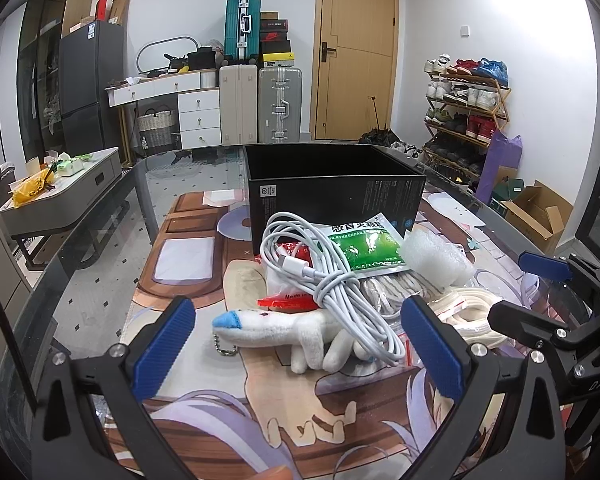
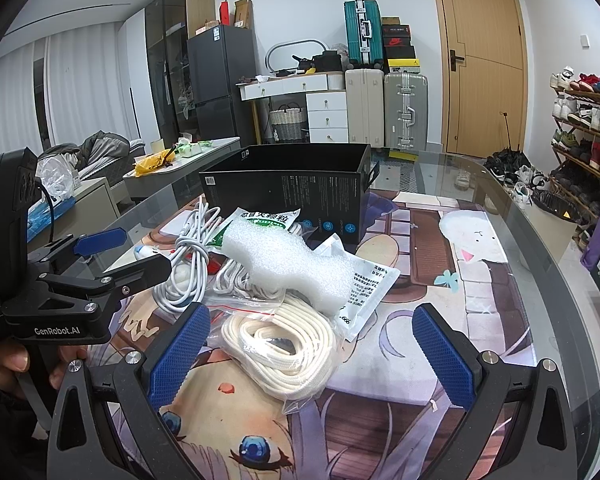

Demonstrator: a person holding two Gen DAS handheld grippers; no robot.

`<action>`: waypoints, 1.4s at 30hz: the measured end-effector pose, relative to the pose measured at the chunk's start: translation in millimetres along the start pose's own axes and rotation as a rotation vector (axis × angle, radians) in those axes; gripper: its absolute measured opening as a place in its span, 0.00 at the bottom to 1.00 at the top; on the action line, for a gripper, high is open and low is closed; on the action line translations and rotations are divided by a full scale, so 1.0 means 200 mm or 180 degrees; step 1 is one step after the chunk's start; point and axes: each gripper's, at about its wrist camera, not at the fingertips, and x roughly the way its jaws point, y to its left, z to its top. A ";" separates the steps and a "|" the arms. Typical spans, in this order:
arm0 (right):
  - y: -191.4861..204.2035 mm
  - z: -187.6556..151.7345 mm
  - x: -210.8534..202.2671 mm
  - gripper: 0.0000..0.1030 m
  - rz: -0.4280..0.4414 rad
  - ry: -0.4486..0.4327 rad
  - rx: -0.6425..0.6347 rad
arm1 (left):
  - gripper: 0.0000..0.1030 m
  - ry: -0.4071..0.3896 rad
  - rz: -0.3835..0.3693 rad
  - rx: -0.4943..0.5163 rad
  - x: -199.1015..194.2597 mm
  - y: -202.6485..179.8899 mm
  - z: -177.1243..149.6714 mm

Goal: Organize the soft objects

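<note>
Grippers are both hovering with jaws wide and holding nothing: the left gripper [image 1: 300, 344] is facing a plush [image 1: 284, 330] under a white cable [image 1: 320, 276], which the right view is mostly hiding. The right gripper [image 2: 312, 348] is facing bagged rope [image 2: 284, 344] and foam [image 2: 288, 264], near the heap's right side. A black box [image 1: 332, 196] is sitting open at the far side, its inside showing nothing from these angles.

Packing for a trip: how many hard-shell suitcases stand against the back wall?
3: a beige suitcase and a silver suitcase side by side on the floor, and a teal suitcase on top of the beige one. Others may be hidden.
</note>
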 end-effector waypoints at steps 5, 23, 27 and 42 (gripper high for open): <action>0.00 0.00 0.00 1.00 0.0002 0.0007 0.0000 | 1.00 0.0023 -0.0011 0.0005 0.00 0.00 -0.01; -0.03 0.05 0.06 0.99 0.0069 0.0202 0.0125 | 1.00 0.0163 -0.0030 -0.0052 0.04 0.05 0.05; -0.04 0.08 0.09 0.99 0.0071 0.0249 0.0177 | 1.00 0.0167 -0.0057 -0.0062 0.05 0.05 0.08; -0.05 0.17 0.22 0.99 0.0255 0.0447 0.0293 | 1.00 0.0239 -0.0176 -0.0124 0.09 0.06 0.14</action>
